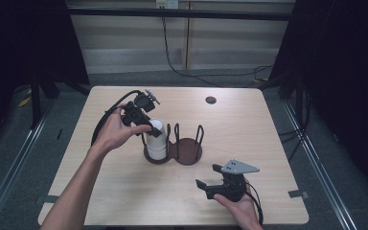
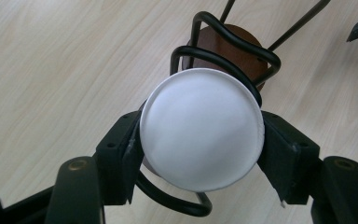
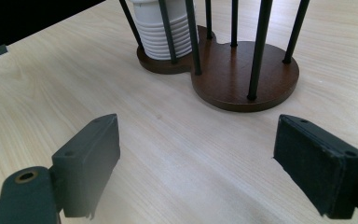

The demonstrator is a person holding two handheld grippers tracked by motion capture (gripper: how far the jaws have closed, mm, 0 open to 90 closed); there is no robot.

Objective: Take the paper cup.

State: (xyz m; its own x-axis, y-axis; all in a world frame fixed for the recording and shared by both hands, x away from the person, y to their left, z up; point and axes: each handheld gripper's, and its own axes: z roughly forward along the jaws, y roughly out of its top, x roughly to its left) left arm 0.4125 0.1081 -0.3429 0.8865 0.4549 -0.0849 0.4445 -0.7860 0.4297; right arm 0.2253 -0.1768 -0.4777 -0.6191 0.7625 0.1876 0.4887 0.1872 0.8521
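A dark wooden holder [image 1: 188, 152] with two round bases and black wire uprights stands mid-table. Its left bay carries a stack of white cups [image 1: 156, 141], turned rim down. My left gripper [image 1: 152, 128] reaches in from the left and is shut on the top cup. In the left gripper view both pads press the sides of that cup [image 2: 202, 128], whose flat round bottom faces the camera. My right gripper [image 1: 207, 176] rests near the table's front right, open and holding nothing. From there the right gripper [image 3: 196, 154] faces the holder's bare right base [image 3: 233, 74] and the ribbed stack [image 3: 168, 32].
A small dark round grommet [image 1: 211, 100] sits in the tabletop [image 1: 249, 129] near the back edge. Cables run across the floor behind the table. Dark curtains hang at both sides. Bare wood lies between the right gripper and the holder.
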